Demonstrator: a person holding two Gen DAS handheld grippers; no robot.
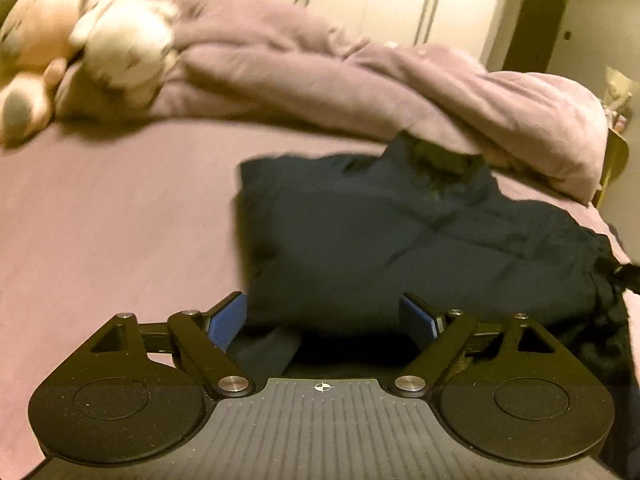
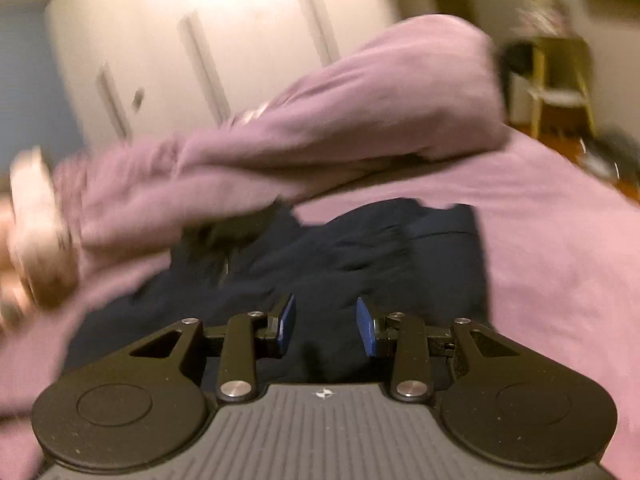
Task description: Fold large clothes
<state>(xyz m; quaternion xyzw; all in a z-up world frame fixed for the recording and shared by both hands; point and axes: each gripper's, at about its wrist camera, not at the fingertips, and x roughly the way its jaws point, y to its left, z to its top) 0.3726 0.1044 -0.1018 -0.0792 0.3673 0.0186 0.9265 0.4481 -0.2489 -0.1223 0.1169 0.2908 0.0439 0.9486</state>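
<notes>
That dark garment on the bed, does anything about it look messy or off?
Mostly folded, but the dark garment has its far edge tucked under the bunched purple duvet, and loose fabric spills untidily at its right side.

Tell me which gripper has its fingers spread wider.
The left gripper: its blue pads straddle the dark navy garment widely, while the right gripper shows a narrower gap.

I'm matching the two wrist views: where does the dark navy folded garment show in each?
Left wrist: dark navy folded garment fills centre-right, just beyond the open left tool.
Right wrist: garment lies centre, past the open right tool.
Shared landmark: bunched mauve duvet behind it.
</notes>
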